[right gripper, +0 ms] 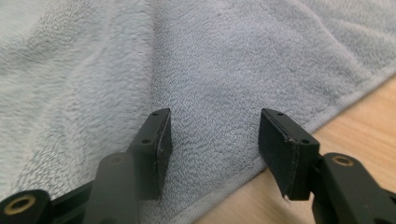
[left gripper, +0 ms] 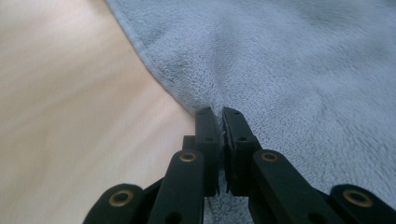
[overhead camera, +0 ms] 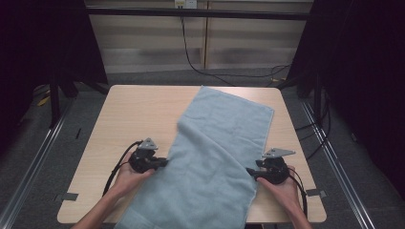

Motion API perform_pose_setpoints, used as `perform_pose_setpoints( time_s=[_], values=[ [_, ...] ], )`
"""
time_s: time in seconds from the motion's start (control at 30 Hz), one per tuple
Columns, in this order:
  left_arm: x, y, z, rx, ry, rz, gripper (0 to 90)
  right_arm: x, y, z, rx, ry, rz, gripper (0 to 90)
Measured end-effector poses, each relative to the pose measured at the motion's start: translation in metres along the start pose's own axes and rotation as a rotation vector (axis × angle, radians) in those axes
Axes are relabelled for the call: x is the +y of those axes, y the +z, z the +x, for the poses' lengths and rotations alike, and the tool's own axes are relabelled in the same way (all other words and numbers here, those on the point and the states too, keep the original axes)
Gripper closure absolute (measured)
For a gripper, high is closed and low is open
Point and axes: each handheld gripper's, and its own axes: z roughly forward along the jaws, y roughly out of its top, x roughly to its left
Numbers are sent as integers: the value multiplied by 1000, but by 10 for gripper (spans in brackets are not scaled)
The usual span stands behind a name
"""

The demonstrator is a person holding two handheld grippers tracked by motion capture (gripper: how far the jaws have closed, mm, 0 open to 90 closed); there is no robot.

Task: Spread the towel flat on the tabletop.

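A light blue towel point(overhead camera: 215, 152) lies slantwise across the wooden table point(overhead camera: 133, 119), running from the far edge to the near edge and hanging over it. My left gripper point(overhead camera: 165, 162) meets the towel's left edge; in the left gripper view point(left gripper: 220, 112) its jaws are pinched on a fold of the towel point(left gripper: 289, 79) at the hem. My right gripper point(overhead camera: 248, 171) sits at the towel's right edge. In the right gripper view point(right gripper: 214, 116) its jaws stand apart over the towel point(right gripper: 187, 70), the hem running between them, pads not pressing.
Bare wood shows left of the towel point(left gripper: 70, 116) and at the right near corner point(right gripper: 364, 121). Black cables point(overhead camera: 200, 67) trail on the floor beyond the table. Dark stands flank it on both sides.
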Motion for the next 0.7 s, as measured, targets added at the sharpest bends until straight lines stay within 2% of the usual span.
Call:
perform_pose_setpoints(
  time_s=[0.07, 0.13, 0.23, 0.3, 0.4, 0.47, 0.6, 0.67, 0.7],
  values=[
    [-13, -12, 0, -1, -14, -5, 861, 1, 2, 3, -12, -19, 2, 479],
    [-25, -23, -2, -19, -39, -13, 861, 4, 6, 6, -33, -43, 2, 499],
    [-42, -36, -10, -44, -47, -20, 861, 8, 10, 8, -37, -47, -3, 535],
    [-52, -44, -16, -51, -40, -18, 861, 10, 13, 9, -19, -59, -7, 654],
    [-64, -52, -27, -89, -62, -22, 861, 17, 19, 11, 15, -66, -1, 821],
    [-69, -56, -38, -91, -45, -13, 861, 22, 24, 15, 32, -85, -4, 841],
    [-80, -64, -51, -125, -46, -8, 859, 24, 29, 27, 91, -102, -11, 856],
    [-82, -69, -55, -135, -48, -23, 838, 21, 26, 36, 118, -121, -2, 857],
    [-82, -71, -55, -138, -58, -42, 789, 19, 24, 41, 126, -133, 3, 857]
  ],
)
